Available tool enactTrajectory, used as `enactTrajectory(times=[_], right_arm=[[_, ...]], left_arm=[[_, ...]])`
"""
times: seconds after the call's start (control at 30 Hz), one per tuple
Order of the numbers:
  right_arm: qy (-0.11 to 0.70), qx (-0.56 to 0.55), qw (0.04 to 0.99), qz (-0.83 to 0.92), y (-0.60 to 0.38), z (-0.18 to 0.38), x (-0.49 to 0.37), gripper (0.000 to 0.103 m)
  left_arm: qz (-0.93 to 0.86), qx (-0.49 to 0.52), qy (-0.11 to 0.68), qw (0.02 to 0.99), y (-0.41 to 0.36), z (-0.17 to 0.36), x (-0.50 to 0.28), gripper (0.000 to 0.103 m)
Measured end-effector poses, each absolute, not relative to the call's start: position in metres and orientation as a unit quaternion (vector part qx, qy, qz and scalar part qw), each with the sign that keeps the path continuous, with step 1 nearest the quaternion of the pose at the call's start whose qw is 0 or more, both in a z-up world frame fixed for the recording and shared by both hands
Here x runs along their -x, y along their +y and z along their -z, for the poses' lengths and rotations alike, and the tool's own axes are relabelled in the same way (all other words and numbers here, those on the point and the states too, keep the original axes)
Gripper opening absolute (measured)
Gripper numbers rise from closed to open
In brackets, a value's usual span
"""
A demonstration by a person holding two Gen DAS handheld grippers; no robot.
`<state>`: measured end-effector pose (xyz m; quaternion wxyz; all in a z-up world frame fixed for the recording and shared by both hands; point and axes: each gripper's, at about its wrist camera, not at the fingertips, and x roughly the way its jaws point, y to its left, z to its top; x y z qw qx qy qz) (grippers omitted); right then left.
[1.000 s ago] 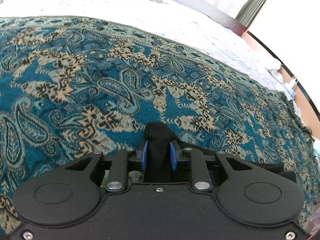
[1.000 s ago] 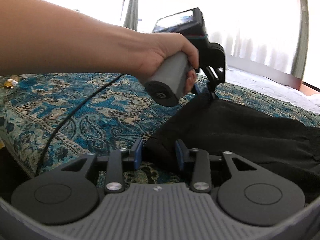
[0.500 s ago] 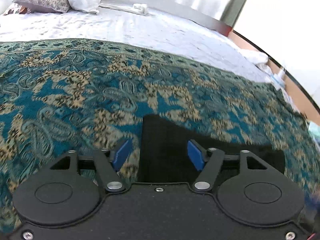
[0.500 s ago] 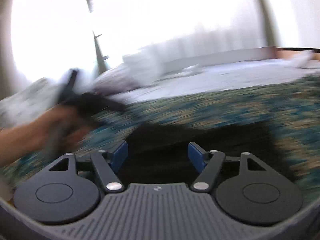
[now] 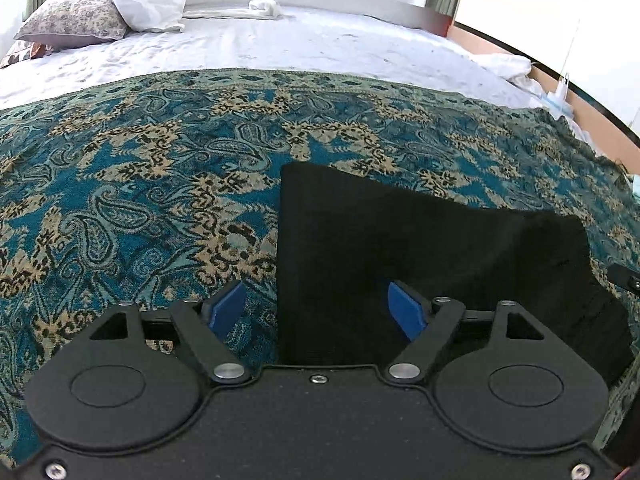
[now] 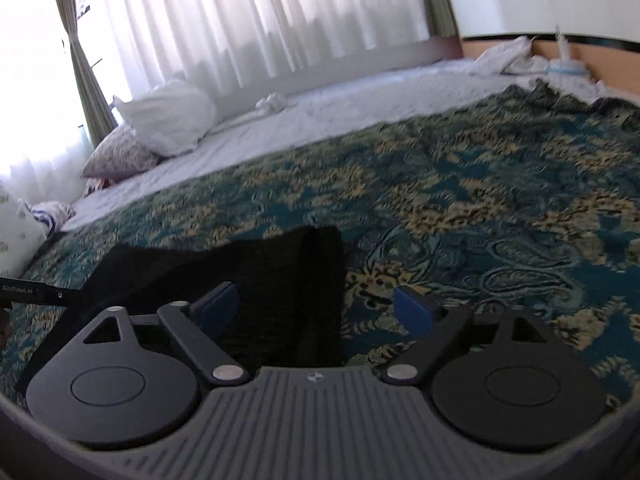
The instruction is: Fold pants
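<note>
The black pants (image 5: pixel 400 248) lie folded and flat on the teal paisley bedspread (image 5: pixel 140 184). My left gripper (image 5: pixel 316 312) is open and empty, hovering over the pants' left edge, its blue pads (image 5: pixel 226 308) spread wide. In the right wrist view the pants (image 6: pixel 248 276) lie lower left. My right gripper (image 6: pixel 316 308) is open and empty above their right edge. The left gripper's body (image 6: pixel 32 290) shows at the left edge of that view.
White sheet (image 5: pixel 320 44) covers the bed beyond the bedspread. Pillows (image 5: pixel 120 4) sit at the far left by the curtained window (image 6: pixel 260 20). A crumpled white cloth (image 5: pixel 508 66) lies at the bed's right edge near a wooden wall.
Both grippers were shut on the pants a second ago; both have opened, let the cloth drop flat and pulled back. The right gripper swung round to face the pillows.
</note>
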<state>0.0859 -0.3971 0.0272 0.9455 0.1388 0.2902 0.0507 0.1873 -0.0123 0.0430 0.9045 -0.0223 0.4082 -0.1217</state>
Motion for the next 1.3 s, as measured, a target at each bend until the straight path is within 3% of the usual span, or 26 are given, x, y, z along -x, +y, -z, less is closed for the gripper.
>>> enactTrajectory(times=[0.47, 1.0, 1.03, 1.1, 1.3], right_arm=[[0.344, -0.144, 0.924, -0.089, -0.408, -0.008, -0.143, 0.1], [0.362, -0.134, 0.904, -0.182, -0.404, -0.001, -0.186, 0.092], [0.362, -0.136, 0.903, -0.189, -0.404, -0.001, -0.187, 0.092], [0.36, -0.145, 0.898, -0.209, -0.406, -0.001, -0.186, 0.081], [0.36, -0.177, 0.885, -0.235, -0.413, 0.003, -0.193, 0.076]], left_arm=[[0.136, 0.088, 0.414, 0.896, -0.004, -0.027, -0.217, 0.082], [0.208, 0.112, 0.405, 0.883, -0.006, -0.017, -0.256, 0.079], [0.213, 0.104, 0.406, 0.883, -0.007, -0.017, -0.258, 0.079], [0.223, 0.093, 0.405, 0.882, -0.009, -0.016, -0.261, 0.079], [0.248, 0.101, 0.401, 0.876, -0.004, -0.013, -0.269, 0.079]])
